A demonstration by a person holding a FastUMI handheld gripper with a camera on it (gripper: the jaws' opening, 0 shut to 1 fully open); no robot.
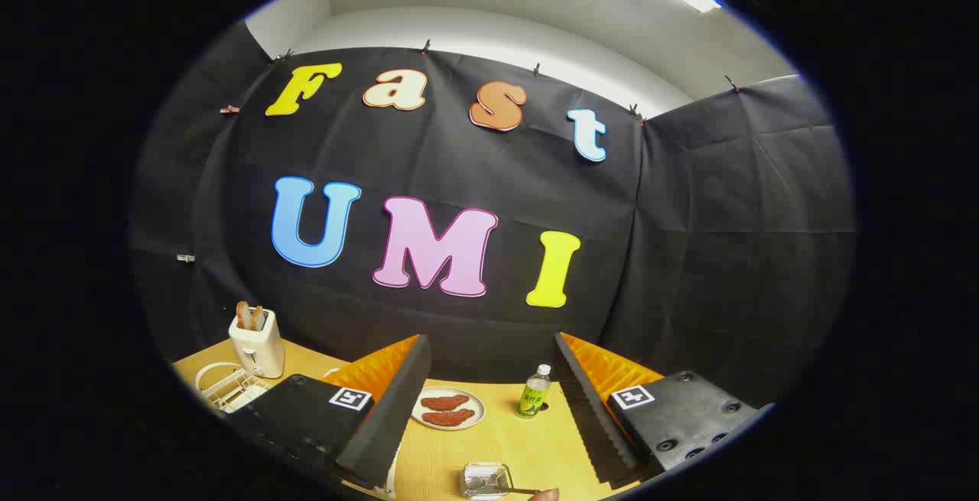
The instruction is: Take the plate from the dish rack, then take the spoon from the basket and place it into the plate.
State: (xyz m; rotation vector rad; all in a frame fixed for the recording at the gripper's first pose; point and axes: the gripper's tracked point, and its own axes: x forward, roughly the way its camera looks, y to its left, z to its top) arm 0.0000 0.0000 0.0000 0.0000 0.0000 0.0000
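Wooden table (489, 447) below the black wall. Far left, white wire rack (226, 388) beside a white toaster (258, 344) with two slices poking up. Gripper (489, 379) raised, jaws wide apart, gripping nothing, ribbed black fingers (386, 421) with orange backing. Between them, beyond the tips, plate (449, 408) carrying two reddish-brown pieces; green bottle (534, 392) just right of it. Nearer, small metal basket (486, 480) with a handle sticking out rightward; spoon itself hard to make out.

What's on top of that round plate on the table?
Two reddish-brown flat pieces of food lie side by side on the plate, which sits beyond the open tool. The left finger covers the plate's near edge, so anything there stays hidden.
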